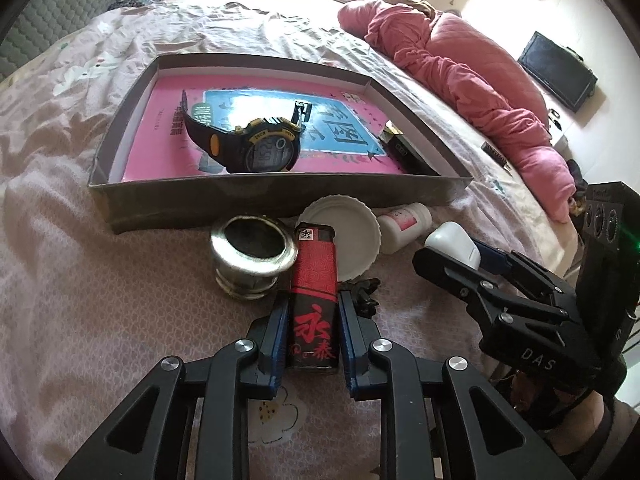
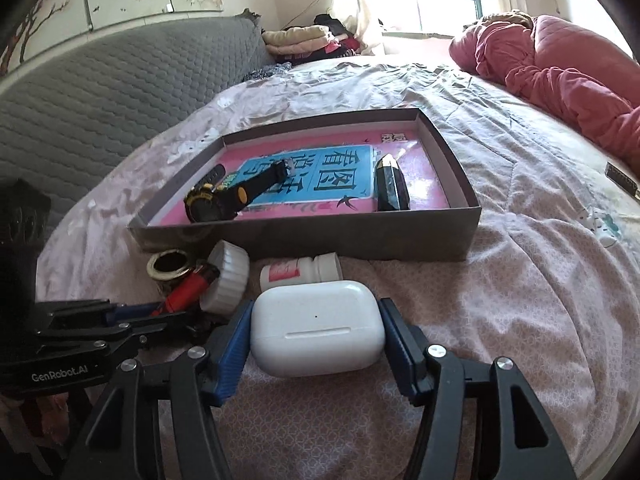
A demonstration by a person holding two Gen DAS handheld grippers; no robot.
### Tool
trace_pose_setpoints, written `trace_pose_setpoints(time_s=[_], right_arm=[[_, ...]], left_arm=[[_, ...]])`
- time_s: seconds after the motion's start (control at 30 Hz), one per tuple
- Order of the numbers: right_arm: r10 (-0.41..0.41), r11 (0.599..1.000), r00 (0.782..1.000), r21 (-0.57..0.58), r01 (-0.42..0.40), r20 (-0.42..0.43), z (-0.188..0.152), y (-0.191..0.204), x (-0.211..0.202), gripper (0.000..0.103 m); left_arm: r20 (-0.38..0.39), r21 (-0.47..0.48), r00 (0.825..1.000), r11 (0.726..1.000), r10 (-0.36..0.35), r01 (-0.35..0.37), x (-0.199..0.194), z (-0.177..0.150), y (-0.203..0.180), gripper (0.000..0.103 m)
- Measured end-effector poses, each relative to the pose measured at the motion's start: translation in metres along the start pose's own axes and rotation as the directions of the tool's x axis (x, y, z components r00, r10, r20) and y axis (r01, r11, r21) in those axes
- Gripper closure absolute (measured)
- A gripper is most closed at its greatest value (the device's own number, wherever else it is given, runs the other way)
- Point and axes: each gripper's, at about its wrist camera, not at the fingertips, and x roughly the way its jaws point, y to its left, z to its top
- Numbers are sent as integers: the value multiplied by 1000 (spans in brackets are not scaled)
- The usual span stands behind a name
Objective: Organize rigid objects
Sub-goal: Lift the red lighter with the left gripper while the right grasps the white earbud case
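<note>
A shallow grey box (image 1: 256,200) (image 2: 304,236) lies on the bed and holds a pink book, a black and yellow watch (image 1: 256,144) (image 2: 224,196) and a dark faceted object (image 1: 408,148) (image 2: 392,188). My left gripper (image 1: 314,312) is shut on a red and black lighter (image 1: 314,280) (image 2: 188,288) in front of the box. My right gripper (image 2: 316,332) (image 1: 468,256) is shut on a white earbud case (image 2: 316,328) (image 1: 452,242). A silver cup (image 1: 252,254) (image 2: 170,266), a white lid (image 1: 348,236) (image 2: 228,280) and a small white bottle (image 1: 404,224) (image 2: 300,270) lie nearby.
A pink quilt (image 1: 472,76) (image 2: 560,72) is bunched along the right of the bed. A grey padded headboard (image 2: 100,96) stands at the left. A small dark bar (image 1: 496,154) (image 2: 622,180) lies on the sheet to the right of the box.
</note>
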Motion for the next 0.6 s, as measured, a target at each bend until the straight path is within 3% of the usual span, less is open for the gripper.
trace_pose_setpoints(time_s=[0.6], right_arm=[[37,999,998,8,-37,49,4,-1,-8,42]], left_arm=[[59,-21,998,1000,-3,4,-31,-5,-8,80]])
